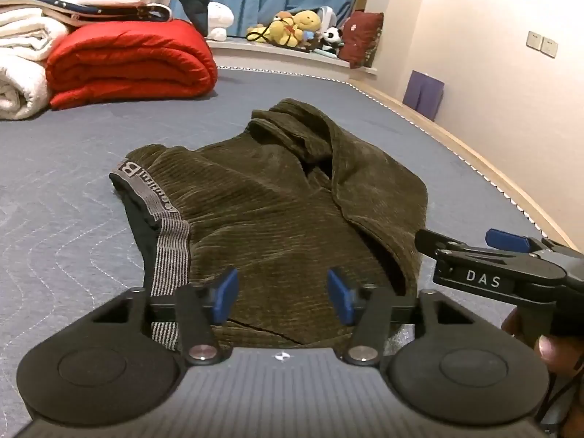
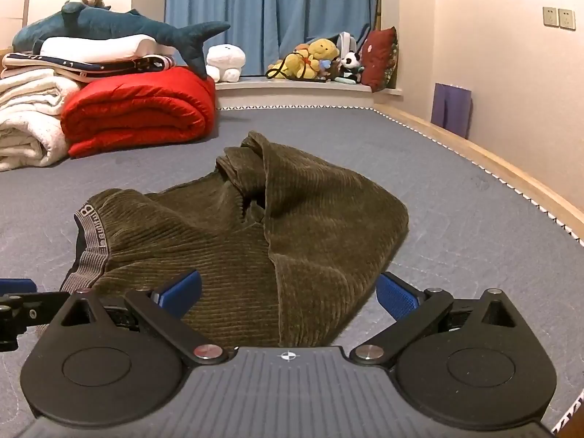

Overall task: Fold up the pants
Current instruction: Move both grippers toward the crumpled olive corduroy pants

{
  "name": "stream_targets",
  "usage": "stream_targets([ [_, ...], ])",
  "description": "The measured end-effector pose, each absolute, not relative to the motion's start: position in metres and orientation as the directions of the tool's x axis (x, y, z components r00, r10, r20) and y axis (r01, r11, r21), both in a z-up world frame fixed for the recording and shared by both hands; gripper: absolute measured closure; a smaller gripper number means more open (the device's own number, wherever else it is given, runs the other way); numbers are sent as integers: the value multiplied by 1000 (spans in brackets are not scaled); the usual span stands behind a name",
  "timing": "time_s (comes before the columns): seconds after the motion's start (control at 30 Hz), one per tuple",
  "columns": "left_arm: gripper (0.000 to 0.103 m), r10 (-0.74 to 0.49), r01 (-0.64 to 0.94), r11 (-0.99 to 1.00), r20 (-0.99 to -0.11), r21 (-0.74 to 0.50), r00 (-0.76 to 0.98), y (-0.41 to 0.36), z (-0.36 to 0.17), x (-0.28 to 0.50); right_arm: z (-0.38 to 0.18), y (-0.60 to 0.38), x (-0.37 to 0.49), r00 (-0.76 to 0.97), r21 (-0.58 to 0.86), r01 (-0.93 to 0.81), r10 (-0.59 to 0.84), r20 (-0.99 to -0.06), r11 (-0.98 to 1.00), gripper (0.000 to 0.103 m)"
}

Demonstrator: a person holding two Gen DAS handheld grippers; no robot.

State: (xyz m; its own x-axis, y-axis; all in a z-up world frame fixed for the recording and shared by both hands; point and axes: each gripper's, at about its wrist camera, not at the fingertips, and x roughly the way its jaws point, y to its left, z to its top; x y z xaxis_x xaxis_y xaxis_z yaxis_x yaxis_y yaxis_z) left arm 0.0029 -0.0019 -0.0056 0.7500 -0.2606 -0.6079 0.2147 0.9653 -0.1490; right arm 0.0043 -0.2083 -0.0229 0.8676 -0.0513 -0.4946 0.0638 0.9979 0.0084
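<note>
Pants (image 1: pixel 277 197): olive corduroy, bunched in a folded heap mid-mattress; legs tucked under, ends hidden; waistband (image 1: pixel 169 255) lettering partly legible.
Left gripper (image 1: pixel 283 295): fingers parted, empty, over the near hem.
Right gripper (image 2: pixel 288 292): fingers spread wide, empty.
Mattress (image 2: pixel 456 189): grey quilted.
Red quilt (image 2: pixel 138 109), white blankets (image 2: pixel 29 124), far left, cropped.
Blue curtain (image 2: pixel 270 11) behind.
</note>
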Motion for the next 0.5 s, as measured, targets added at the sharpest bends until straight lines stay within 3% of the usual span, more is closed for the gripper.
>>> stream_targets([
  [0.13, 63, -274, 229, 961, -604, -151, 749, -3, -5, 1, -26, -207, 3, 872, 9, 55, -43, -488, 998, 4],
  [0.2, 75, -283, 240, 959, -602, -154, 746, -3, -4, 0, -29, -207, 4, 872, 12, 53, -41, -488, 999, 6],
  [0.33, 81, -304, 265, 952, -598, -156, 742, -6, -4, -2, -19, -206, 3, 867, 14, 46, -33, -497, 999, 9],
  [0.5, 84, -327, 292, 943, -593, -157, 736, -8, -1, -4, -23, -199, -1, 884, -33, 2, -17, -467, 999, 23],
])
